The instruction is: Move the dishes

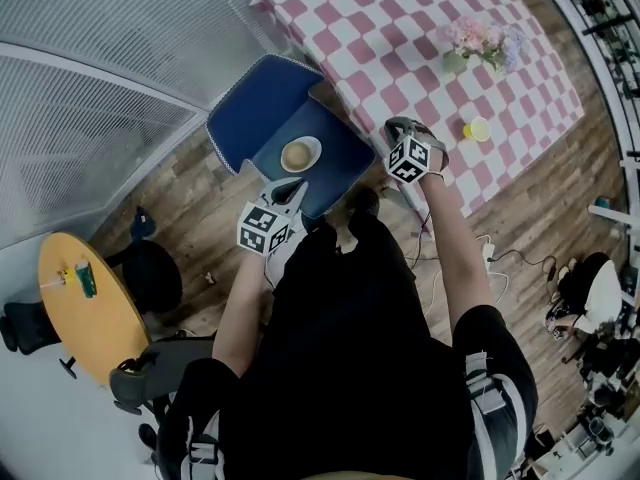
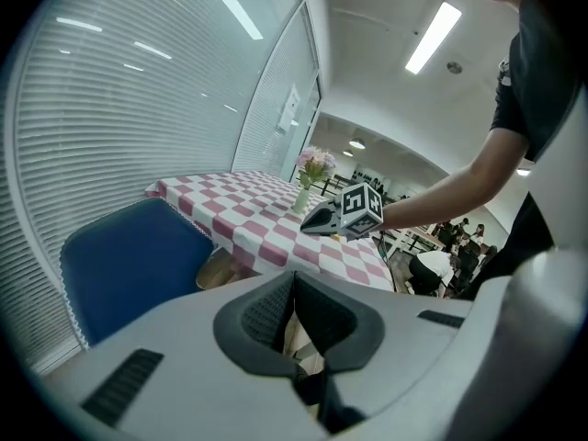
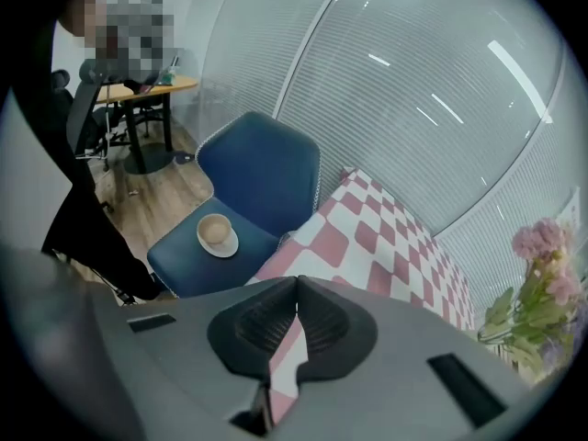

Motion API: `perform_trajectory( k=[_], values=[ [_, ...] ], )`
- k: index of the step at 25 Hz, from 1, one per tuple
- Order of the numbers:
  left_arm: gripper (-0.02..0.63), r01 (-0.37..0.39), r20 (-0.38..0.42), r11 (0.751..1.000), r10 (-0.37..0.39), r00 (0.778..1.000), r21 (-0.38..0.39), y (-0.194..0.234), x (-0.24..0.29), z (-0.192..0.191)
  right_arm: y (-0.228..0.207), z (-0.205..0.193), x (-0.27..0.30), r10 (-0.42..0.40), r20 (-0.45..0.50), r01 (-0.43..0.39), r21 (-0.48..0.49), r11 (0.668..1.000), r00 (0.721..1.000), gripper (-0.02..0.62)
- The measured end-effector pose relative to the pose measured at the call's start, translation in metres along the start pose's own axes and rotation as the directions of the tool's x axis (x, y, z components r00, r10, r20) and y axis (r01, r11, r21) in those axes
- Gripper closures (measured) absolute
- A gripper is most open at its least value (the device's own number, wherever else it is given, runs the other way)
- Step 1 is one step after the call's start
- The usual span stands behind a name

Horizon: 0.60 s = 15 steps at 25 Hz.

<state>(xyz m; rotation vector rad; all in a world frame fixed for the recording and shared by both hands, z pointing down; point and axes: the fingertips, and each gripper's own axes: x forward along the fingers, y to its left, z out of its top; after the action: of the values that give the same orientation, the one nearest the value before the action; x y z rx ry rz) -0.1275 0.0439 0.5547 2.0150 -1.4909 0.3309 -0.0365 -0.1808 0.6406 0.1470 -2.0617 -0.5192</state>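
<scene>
Left gripper (image 2: 294, 281): jaws pressed together, pads meeting, nothing between them. Right gripper (image 3: 296, 288): jaws likewise closed on nothing, with only checked cloth showing behind the pads. Head view: the person (image 1: 350, 348) holds both grippers out in front. The left one is over the near edge of the blue chair (image 1: 262, 108). The right one is at the edge of the pink-and-white checked tablecloth (image 1: 400, 38). Dishes: one cup (image 3: 215, 229) on a saucer (image 3: 230, 246), standing about mid-seat on the chair. The left gripper's tip is near the saucer and neither gripper touches it. Saucer is white, round and lying flat on the seat. Cup is round and pale, with a tan to beige interior; whether that is liquid or glaze cannot be told. Cup stands upright, mouth facing up, roughly centred on the saucer. Both pieces are circular seen from above, so there is no long axis to record, and no handle can be made out in any view. Chair stands just beside the corner of the tablecloth, backrest toward the window blinds (image 1: 90, 118). On the cloth are a vase of pink flowers (image 1: 478, 43) and a small yellow item (image 1: 478, 128) near the cloth's edge, both well apart from the cup.
</scene>
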Motion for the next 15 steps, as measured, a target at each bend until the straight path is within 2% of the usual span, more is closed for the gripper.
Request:
perform_trajectory(
  k=[6, 15],
  values=[
    [0.583, -0.076, -0.001, 0.995, 0.076, 0.997, -0.062, 0.023, -0.03, -0.028, 0.043, 0.045, 0.031, 0.079, 0.044, -0.076, -0.077, 0.994, 0.996, 0.578],
    [0.583, -0.158, 0.026, 0.976, 0.163, 0.986, -0.151, 0.048, -0.05, -0.061, 0.117, 0.075, 0.075, 0.215, 0.049, -0.202, -0.189, 0.961, 0.975, 0.578]
  ],
)
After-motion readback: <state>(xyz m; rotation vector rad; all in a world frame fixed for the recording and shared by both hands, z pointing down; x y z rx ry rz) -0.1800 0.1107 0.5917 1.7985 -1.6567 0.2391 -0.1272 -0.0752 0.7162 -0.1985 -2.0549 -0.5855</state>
